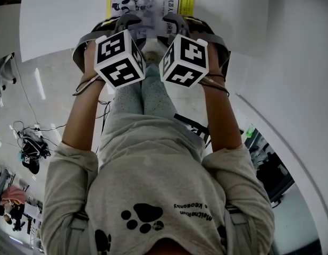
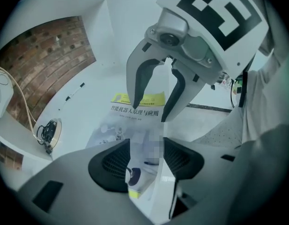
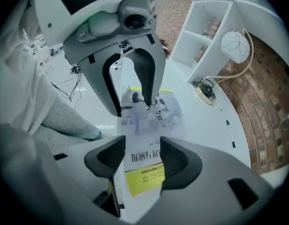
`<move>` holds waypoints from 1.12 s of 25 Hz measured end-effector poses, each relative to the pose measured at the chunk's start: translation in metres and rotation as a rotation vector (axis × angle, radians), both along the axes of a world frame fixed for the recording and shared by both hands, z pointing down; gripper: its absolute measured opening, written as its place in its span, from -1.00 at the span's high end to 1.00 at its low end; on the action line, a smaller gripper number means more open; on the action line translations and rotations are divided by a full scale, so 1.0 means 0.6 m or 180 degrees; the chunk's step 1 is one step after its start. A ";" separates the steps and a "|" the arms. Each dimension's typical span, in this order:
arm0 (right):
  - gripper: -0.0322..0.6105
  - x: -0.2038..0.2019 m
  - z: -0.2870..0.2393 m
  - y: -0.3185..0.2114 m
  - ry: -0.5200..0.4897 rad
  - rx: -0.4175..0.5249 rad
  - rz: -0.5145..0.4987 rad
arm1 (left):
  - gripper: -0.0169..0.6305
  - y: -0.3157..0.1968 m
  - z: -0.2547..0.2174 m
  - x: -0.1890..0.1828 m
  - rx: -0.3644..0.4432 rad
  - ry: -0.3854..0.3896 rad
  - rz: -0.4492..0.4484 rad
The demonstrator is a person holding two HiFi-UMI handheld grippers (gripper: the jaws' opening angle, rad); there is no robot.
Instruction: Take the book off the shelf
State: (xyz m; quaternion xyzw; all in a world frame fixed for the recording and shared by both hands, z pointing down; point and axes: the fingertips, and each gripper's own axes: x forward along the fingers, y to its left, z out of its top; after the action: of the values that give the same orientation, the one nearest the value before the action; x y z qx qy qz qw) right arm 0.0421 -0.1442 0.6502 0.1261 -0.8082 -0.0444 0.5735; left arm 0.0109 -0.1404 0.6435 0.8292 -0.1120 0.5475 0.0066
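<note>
A book (image 1: pixel 150 3) with a grey cover, robot pictures and yellow bands lies flat on the white table (image 1: pixel 62 15), close to its near edge. Both grippers hang just above the book's near end, side by side and pointing steeply down. My left gripper (image 1: pixel 126 23) is open; in its own view the book's corner (image 2: pixel 135 114) shows between the spread jaws (image 2: pixel 146 156), untouched. My right gripper (image 1: pixel 177 22) is open too, and the book's yellow band (image 3: pixel 145 179) shows in the gap between its pads (image 3: pixel 142 157). Neither gripper holds anything.
A white shelf unit (image 3: pixel 214 27) stands at the table's far side against a brick wall (image 2: pixel 46 55). A round cable port (image 3: pixel 205 89) and a small pen (image 2: pixel 75 92) lie on the table. My legs (image 1: pixel 145 97) and floor cables (image 1: pixel 31 142) are below the table edge.
</note>
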 end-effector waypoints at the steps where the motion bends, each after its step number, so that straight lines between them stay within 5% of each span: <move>1: 0.16 -0.002 -0.005 -0.003 -0.0012 0.0021 0.0009 | 0.25 -0.002 -0.004 -0.001 0.0006 0.0030 -0.0024; 9: 0.19 -0.021 -0.060 -0.009 -0.0059 0.0135 0.0012 | 0.39 -0.016 -0.065 0.001 0.0195 0.0083 -0.0066; 17: 0.70 -0.018 -0.135 -0.024 -0.0088 0.0499 0.0075 | 0.84 -0.029 -0.140 0.011 0.0468 0.0109 -0.0051; 28: 0.84 -0.008 -0.240 -0.036 -0.0356 0.0829 0.0441 | 0.92 -0.027 -0.233 0.020 0.0645 0.0479 -0.0324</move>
State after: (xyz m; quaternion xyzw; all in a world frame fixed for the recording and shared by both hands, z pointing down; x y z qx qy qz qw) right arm 0.0375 -0.1656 0.5064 0.2572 -0.8156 -0.1020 0.5081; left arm 0.0230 -0.1567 0.5035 0.8577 -0.2077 0.4686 -0.0410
